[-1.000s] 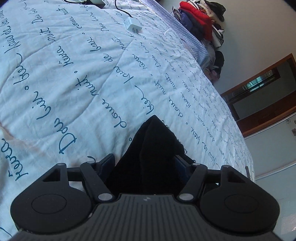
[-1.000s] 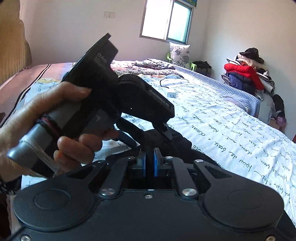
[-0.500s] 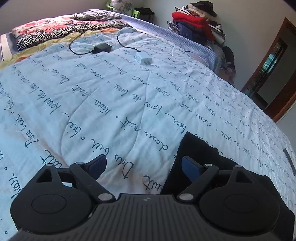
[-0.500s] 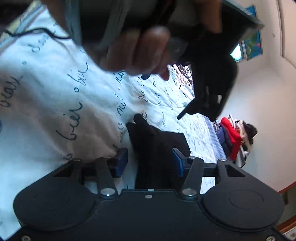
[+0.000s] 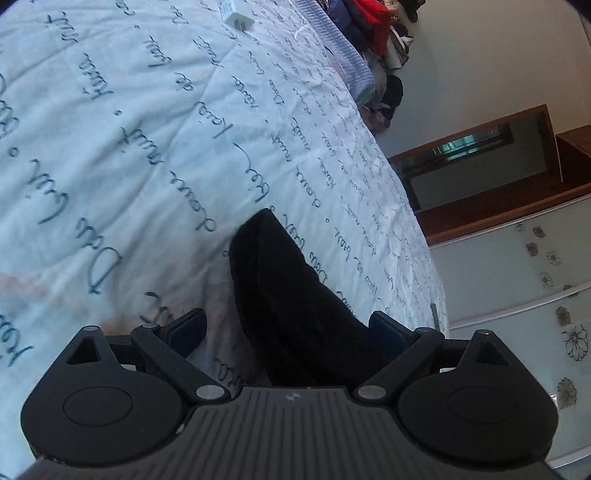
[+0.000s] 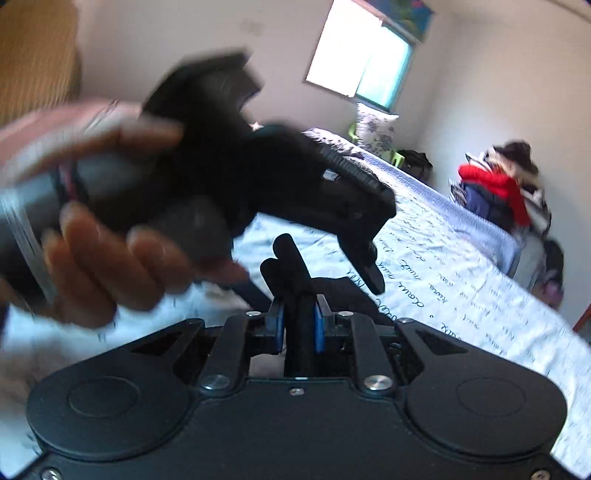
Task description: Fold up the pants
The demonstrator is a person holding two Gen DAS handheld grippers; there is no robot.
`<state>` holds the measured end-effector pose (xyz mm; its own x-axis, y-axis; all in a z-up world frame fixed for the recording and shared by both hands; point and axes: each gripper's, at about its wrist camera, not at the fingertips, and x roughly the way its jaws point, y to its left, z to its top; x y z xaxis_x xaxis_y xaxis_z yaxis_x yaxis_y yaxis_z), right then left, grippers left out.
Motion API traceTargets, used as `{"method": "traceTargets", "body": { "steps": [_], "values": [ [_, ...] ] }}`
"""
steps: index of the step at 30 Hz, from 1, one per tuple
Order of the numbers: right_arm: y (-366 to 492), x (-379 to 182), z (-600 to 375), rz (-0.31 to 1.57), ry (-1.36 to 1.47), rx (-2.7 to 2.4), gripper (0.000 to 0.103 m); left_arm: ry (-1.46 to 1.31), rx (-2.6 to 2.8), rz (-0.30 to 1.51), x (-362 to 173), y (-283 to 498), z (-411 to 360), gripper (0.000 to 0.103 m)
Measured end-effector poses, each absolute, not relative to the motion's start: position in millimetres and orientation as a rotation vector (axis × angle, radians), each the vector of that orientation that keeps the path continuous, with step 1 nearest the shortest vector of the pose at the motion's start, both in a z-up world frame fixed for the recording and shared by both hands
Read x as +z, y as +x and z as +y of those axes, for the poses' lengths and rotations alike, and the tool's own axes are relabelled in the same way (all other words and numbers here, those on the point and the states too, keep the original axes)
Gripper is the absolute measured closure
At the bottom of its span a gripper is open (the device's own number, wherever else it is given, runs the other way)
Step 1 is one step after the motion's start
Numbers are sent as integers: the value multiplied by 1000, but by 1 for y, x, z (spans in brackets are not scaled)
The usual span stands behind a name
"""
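The black pants [image 5: 291,295] lie on the pale blue bedspread with dark script [image 5: 110,129]. In the left wrist view a pointed fold of the pants sits between the wide-apart blue pads of my left gripper [image 5: 286,330], which is open around it. In the right wrist view my right gripper [image 6: 298,326] is shut on a bunched fold of the black pants [image 6: 291,266]. The left gripper, held by a hand [image 6: 110,240], is blurred just ahead of it at the upper left.
A white charger [image 5: 238,18] lies on the bed far ahead. A pile of clothes [image 6: 502,184] stands by the wall past the bed's far side. A wooden door frame [image 5: 480,166] and a flowered cabinet [image 5: 535,295] are on the right. A window [image 6: 362,70] is at the back.
My right gripper has gone from open around the pants fold to shut on it. My left gripper has turned and now has the pants fold between its open pads.
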<state>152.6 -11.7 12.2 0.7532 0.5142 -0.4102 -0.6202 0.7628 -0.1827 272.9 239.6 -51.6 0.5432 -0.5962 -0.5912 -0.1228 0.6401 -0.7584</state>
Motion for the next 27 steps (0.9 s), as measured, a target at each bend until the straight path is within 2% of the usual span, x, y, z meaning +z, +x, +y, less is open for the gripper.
{"method": "traceTargets", "body": {
  "steps": [2, 4, 5, 6, 8, 13, 19, 27],
  "values": [
    [161, 14, -17, 376, -275, 637, 87, -858, -326, 978, -54, 281, 230, 12],
    [159, 10, -20, 392, -264, 642, 87, -827, -340, 978, -54, 287, 224, 32],
    [161, 8, -21, 409, -258, 656, 87, -797, -333, 987, -53, 289, 220, 56],
    [163, 3, -20, 435, -252, 673, 86, -757, -293, 1000, -53, 289, 217, 69],
    [152, 6, -24, 452, -210, 708, 83, -709, -271, 1000, -53, 289, 214, 79],
    [161, 15, -75, 497, 0, 651, 83, -664, -271, 959, -44, 276, 217, 83],
    [190, 1, -72, 540, -48, 506, 81, -475, -247, 821, 8, 240, 178, 83],
    [150, 18, -115, 418, 47, 516, 82, -389, -318, 742, 62, 192, 119, 85]
  ]
}}
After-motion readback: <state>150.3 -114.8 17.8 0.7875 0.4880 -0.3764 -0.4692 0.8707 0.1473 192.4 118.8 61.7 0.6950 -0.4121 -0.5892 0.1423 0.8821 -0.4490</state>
